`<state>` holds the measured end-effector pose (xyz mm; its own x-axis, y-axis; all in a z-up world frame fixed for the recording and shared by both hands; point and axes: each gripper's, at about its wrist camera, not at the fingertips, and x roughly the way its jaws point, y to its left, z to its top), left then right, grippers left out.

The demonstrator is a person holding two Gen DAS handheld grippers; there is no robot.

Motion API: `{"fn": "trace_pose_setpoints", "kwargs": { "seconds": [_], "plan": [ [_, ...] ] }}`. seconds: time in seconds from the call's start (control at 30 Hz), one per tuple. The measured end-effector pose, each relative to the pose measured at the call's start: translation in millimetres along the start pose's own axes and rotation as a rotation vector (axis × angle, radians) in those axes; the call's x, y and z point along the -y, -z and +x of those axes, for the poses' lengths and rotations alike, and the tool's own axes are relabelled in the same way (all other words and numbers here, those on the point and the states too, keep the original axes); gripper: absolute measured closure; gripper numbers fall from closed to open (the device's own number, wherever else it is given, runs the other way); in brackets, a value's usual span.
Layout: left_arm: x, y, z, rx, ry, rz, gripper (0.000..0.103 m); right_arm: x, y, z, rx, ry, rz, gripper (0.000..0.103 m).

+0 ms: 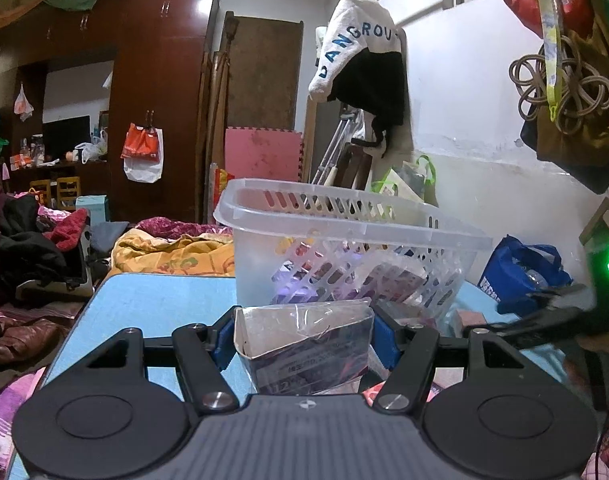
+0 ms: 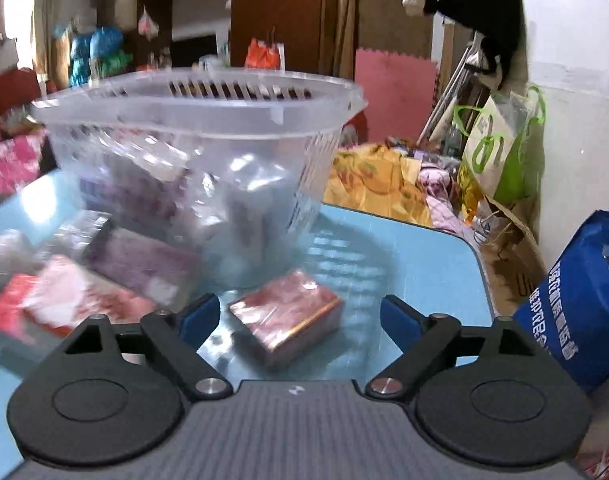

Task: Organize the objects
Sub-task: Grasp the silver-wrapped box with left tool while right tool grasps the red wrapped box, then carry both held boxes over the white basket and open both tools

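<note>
In the left wrist view my left gripper (image 1: 303,342) is shut on a clear-wrapped packet (image 1: 304,350) with purple print, its blue pads pressing both sides, just in front of the clear plastic basket (image 1: 344,216) that holds several packets. In the right wrist view my right gripper (image 2: 300,322) stands open over the blue table (image 2: 424,264). A red wrapped box (image 2: 286,314) lies flat between its blue fingertips (image 2: 200,320), untouched. The same basket (image 2: 196,104) stands behind it. The right wrist view is blurred.
Several more wrapped packets (image 2: 104,280) lie on the table left of the red box. A blue bag (image 2: 576,300) hangs off the table's right edge, a green-handled bag (image 2: 500,148) stands by the wall. Bedding and clothes surround the table.
</note>
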<state>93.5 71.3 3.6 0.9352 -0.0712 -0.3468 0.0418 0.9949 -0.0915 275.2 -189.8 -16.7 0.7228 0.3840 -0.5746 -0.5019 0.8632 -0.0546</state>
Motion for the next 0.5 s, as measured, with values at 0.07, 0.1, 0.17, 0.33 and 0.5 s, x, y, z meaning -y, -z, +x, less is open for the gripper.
{"fn": "trace_pose_setpoints", "kwargs": {
  "seconds": [0.07,0.1,0.17,0.33,0.5],
  "plan": [
    [-1.9,1.0,1.0,-0.003,-0.001,-0.007,0.034,1.5,-5.1,15.4,-0.046,0.003,0.004,0.012],
    [-3.3,1.3,1.5,-0.004,-0.001,-0.011,0.034,2.2,-5.6,21.8,-0.068,0.004,0.007,0.02],
    [-5.2,1.5,1.6,-0.005,-0.004,-0.017,0.034,6.1,-3.4,18.7,-0.061,-0.028,0.048,0.031],
    [-5.5,-0.4,0.1,-0.001,-0.006,-0.026,0.034,-6.2,14.2,-29.1,0.07,0.032,0.002,0.031],
    [2.9,-6.6,-4.6,0.019,0.005,-0.018,0.034,-22.6,19.8,-75.3,0.214,0.074,-0.039,0.031]
  ]
}}
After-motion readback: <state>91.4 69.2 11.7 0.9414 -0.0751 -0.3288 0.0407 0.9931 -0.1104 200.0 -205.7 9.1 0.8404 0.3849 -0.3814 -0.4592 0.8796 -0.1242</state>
